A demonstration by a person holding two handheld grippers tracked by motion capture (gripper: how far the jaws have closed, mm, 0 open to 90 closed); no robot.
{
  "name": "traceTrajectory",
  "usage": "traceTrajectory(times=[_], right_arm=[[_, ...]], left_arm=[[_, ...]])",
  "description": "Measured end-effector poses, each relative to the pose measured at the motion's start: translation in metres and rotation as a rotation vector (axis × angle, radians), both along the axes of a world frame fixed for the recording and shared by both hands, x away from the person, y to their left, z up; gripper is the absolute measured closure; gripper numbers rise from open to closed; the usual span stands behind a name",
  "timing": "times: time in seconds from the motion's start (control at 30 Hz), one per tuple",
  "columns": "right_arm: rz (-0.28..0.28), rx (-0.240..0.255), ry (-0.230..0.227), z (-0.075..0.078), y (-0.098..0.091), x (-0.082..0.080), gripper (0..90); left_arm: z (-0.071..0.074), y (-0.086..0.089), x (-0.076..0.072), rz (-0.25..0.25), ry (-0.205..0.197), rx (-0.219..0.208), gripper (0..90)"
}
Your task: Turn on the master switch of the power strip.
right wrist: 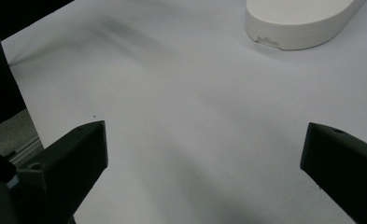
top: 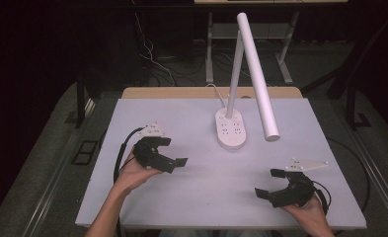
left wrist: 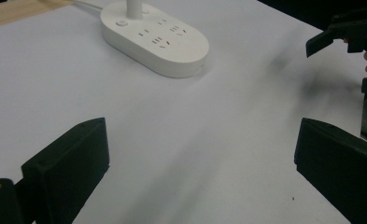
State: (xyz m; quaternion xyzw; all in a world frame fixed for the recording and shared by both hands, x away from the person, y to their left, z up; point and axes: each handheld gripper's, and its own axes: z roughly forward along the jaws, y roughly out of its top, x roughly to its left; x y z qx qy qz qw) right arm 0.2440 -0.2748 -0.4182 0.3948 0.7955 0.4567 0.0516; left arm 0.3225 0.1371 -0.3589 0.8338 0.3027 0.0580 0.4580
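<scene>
A white desk lamp stands at the back middle of the white table (top: 196, 197). Its oval base (top: 231, 129) carries sockets, and its long tube head (top: 258, 74) slopes down to the right. The same base (left wrist: 155, 39) lies ahead in the left gripper view and at the top right in the right gripper view (right wrist: 298, 21). My left gripper (top: 174, 151) is at the table's left, open and holding nothing, jaws toward the lamp. My right gripper (top: 269, 182) hovers near the front right, open, nothing between its jaws. The right gripper's jaw also appears in the left gripper view (left wrist: 344, 35).
A white cord (top: 216, 91) runs from the lamp base over the table's wooden back edge (top: 181, 93). Cables and a metal frame (top: 246, 59) stand on the dark floor behind. The table surface between the two grippers is bare.
</scene>
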Motion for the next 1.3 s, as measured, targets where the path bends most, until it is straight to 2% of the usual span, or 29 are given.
traceTrajectory(times=[0.57,0.87,0.97,1.2,1.23,1.3], right_arm=[[0.0,0.003,0.013,0.0,0.001,-0.001,0.3],[0.003,0.002,0.002,0.0,0.0,-0.001,0.3],[0.004,0.002,0.004,0.0,0.001,-0.001,0.3],[0.0,0.005,0.002,0.001,-0.001,-0.001,0.3],[0.0,0.005,0.002,0.001,-0.001,0.0,0.3],[0.0,0.003,0.002,0.001,-0.001,0.0,0.3]], left_arm=[[0.015,-0.016,0.025,-0.029,-0.008,0.036,2.3],[0.023,-0.023,0.038,-0.034,-0.019,0.047,2.7],[0.025,-0.026,0.042,-0.029,-0.023,0.038,2.7],[0.03,-0.033,0.053,-0.039,-0.027,0.067,2.9],[0.03,-0.035,0.054,-0.03,-0.026,0.057,2.9],[0.031,-0.036,0.059,-0.036,-0.029,0.064,2.9]])
